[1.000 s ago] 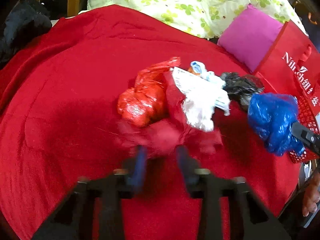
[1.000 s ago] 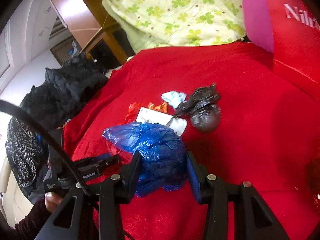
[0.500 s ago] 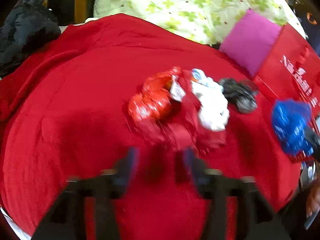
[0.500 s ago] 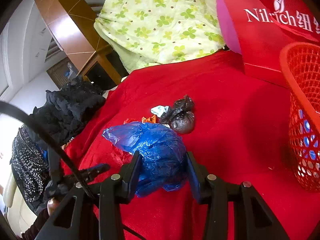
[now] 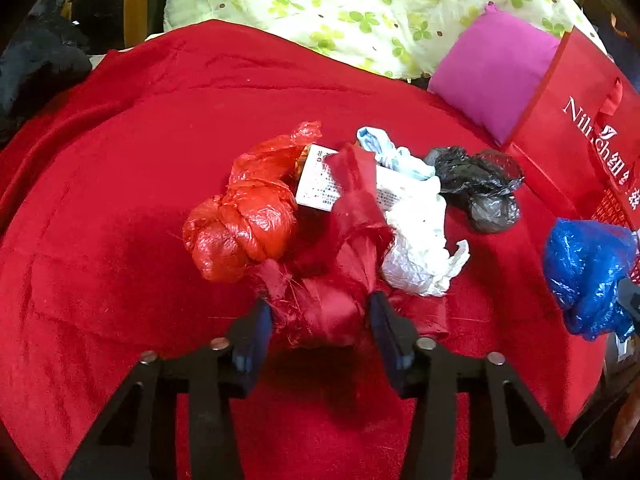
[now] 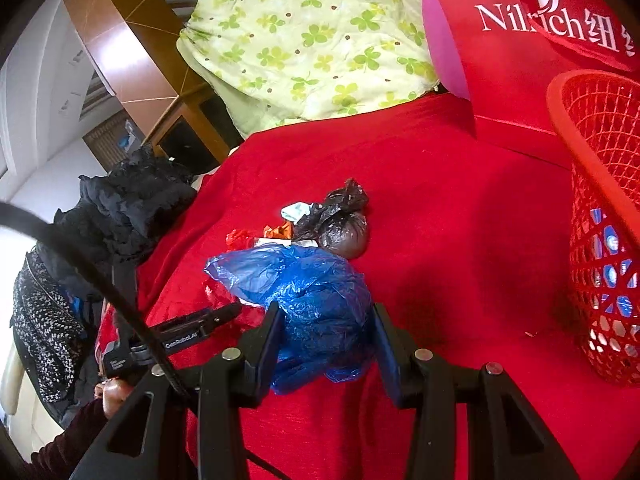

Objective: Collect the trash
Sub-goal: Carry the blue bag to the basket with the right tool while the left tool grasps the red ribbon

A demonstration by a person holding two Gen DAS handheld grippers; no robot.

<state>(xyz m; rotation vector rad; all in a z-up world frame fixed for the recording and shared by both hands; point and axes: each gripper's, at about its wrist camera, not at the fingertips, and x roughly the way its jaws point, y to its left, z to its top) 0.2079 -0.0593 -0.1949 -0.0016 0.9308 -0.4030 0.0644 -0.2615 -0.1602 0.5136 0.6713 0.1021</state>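
Note:
A pile of trash lies on the red blanket [image 5: 120,200]: a knotted red plastic bag [image 5: 240,228], a crumpled red cloth scrap [image 5: 344,272], a white printed packet [image 5: 320,184], a white plastic bag [image 5: 420,248] and a black plastic bag [image 5: 484,192]. My left gripper [image 5: 320,316] has its jaws around the red cloth scrap, pressing its sides. My right gripper [image 6: 326,332] is shut on a blue plastic bag [image 6: 312,296], held above the blanket left of the red mesh basket [image 6: 600,216]. The blue bag also shows in the left wrist view [image 5: 588,276].
A red Nilrich shopping bag [image 6: 520,40] stands behind the basket. A magenta pillow [image 5: 492,80] and a green clover-print quilt [image 5: 360,8] lie at the back. Black clothes [image 6: 132,208] are heaped at the left edge.
My right gripper has carried the blue bag to the right, bringing the red basket into view. My left gripper pulled back, then closed in again around the red cloth scrap.

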